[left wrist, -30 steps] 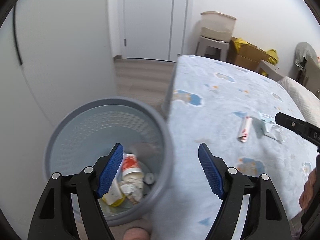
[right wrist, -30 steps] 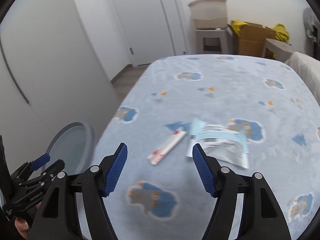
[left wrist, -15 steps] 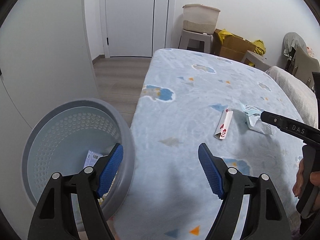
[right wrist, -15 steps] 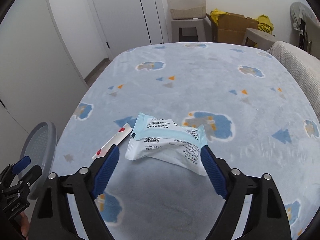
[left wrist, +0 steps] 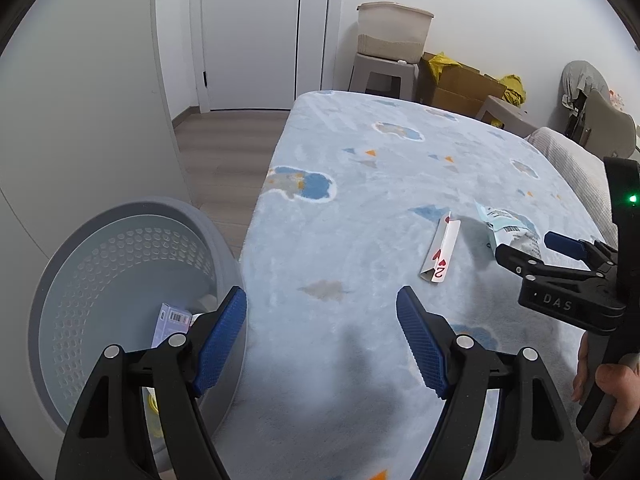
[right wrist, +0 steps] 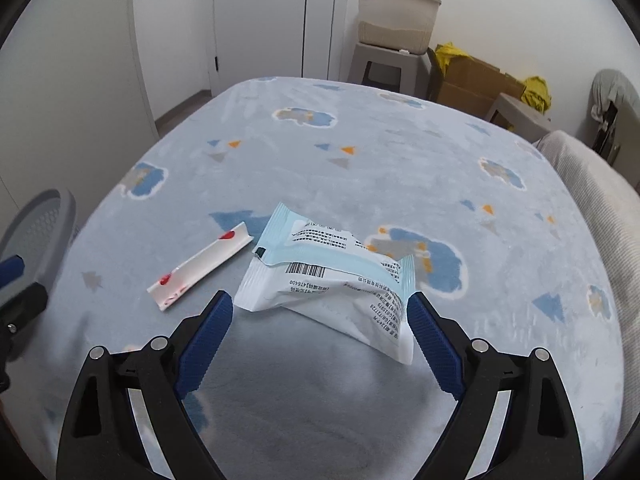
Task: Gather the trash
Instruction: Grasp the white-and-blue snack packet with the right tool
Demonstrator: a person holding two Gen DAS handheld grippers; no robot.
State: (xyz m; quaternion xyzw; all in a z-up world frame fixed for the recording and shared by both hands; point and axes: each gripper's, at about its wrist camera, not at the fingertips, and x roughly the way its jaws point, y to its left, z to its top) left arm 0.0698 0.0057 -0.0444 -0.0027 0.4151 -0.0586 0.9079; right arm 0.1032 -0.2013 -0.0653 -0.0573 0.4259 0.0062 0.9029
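A white and pale-blue plastic wrapper (right wrist: 324,276) lies on the blue patterned blanket (right wrist: 400,152). My right gripper (right wrist: 320,308) is open, low over the blanket, with the wrapper's near edge between its fingertips. A folded playing card (right wrist: 200,266) lies just left of the wrapper; it also shows in the left wrist view (left wrist: 440,250). My left gripper (left wrist: 322,304) is open and empty, above the blanket's left edge. The grey bin (left wrist: 52,304) stands on the floor at its left, with a small box and other trash inside. The right gripper also shows in the left wrist view (left wrist: 532,246).
A white door (left wrist: 256,32) is at the back. A stool with a beige tub (left wrist: 392,32) and cardboard boxes (left wrist: 460,80) stand behind the bed. A beige cushion (right wrist: 592,184) lies along the right side. A white wall (left wrist: 80,120) is at the left.
My left gripper has swung right from over the bin to over the blanket's edge. My right gripper has moved forward and down to the wrapper, which now sits between its fingertips.
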